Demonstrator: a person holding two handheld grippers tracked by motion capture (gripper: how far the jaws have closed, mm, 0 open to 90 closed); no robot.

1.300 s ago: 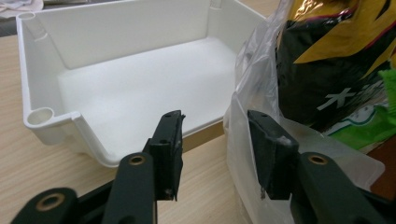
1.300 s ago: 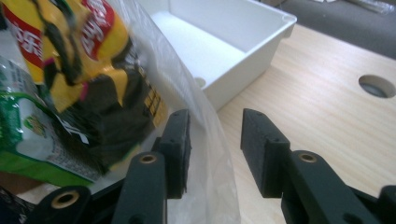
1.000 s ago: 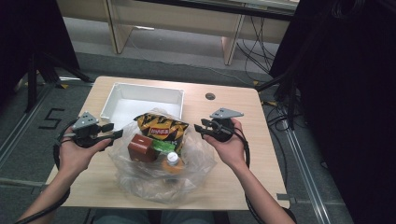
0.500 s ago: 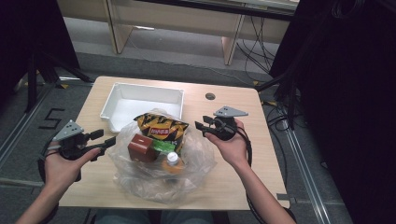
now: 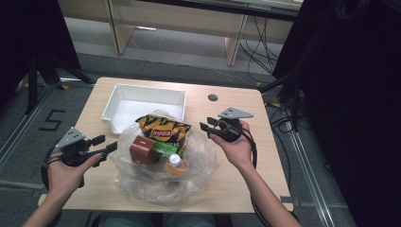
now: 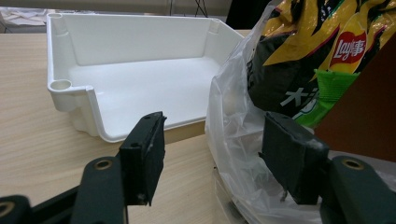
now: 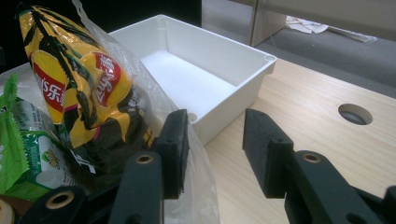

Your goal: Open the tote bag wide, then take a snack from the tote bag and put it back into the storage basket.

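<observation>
Your left gripper (image 5: 105, 146) sits at the left edge of the clear plastic bag (image 5: 198, 165), its jaws pointing across the table toward it. The jaws stand apart and have just been opening, then easing in a touch; in the left gripper view a fold of bag film lies between them against the right-hand pad, and you cannot tell whether it is pinched. Your right gripper (image 5: 206, 127) is at the bag's far right edge, jaws parted about halfway; in the right gripper view its left pad lies against the film with nothing between the pads.

Between your two grippers, the yellow chip packet (image 5: 163, 128) stands in the bag, long axis running from the bag's middle up toward the white tray (image 5: 111, 101) beyond it. A brown box (image 5: 144, 150), green packet (image 5: 164, 147) and capped bottle (image 5: 175, 161) lie nearer you.
</observation>
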